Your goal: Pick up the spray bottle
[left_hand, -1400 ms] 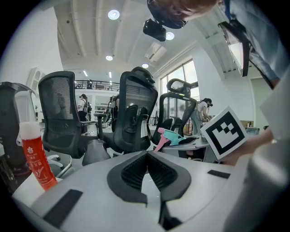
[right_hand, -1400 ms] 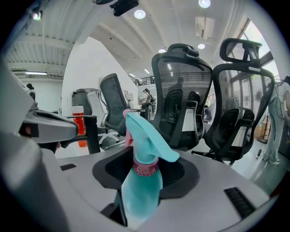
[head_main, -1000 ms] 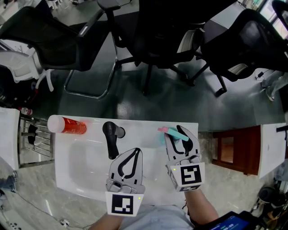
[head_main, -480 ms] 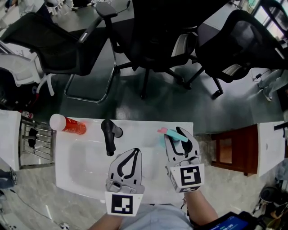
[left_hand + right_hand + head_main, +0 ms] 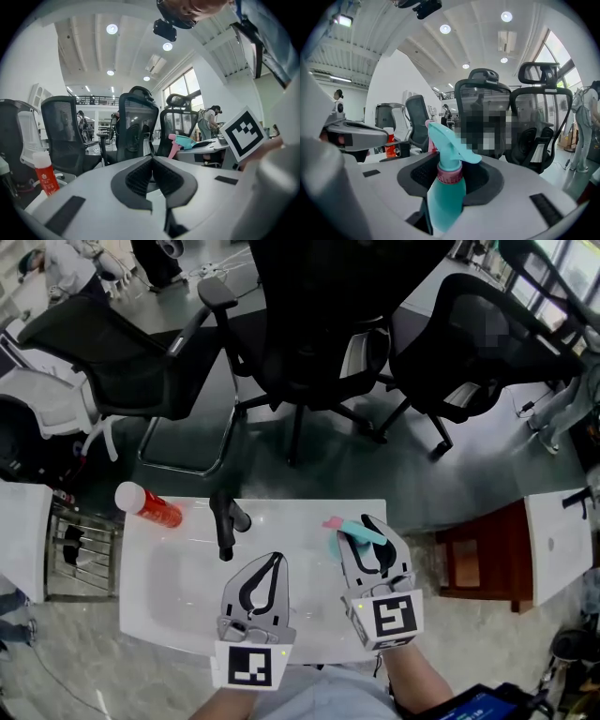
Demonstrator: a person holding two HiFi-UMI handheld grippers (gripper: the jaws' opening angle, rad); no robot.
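Note:
The teal spray bottle (image 5: 447,187) with a pink collar and pink trigger stands upright between the jaws of my right gripper (image 5: 450,176), which is shut on its body. In the head view the bottle (image 5: 352,532) and right gripper (image 5: 371,525) are over the right part of the white table (image 5: 178,587). My left gripper (image 5: 273,561) hangs over the table's middle, shut with nothing in it; its pads meet in the left gripper view (image 5: 152,161). From there the spray bottle (image 5: 183,140) shows to the right.
A red bottle with a white cap (image 5: 148,505) lies at the table's back left. A black hair-dryer-shaped tool (image 5: 225,521) lies beside it. Black office chairs (image 5: 309,334) stand beyond the table, a metal rack (image 5: 70,549) to its left and a wooden cabinet (image 5: 473,554) to its right.
Both grippers have risen a little, the right one keeping the spray bottle in its jaws. The head view has tilted, showing more of the chairs.

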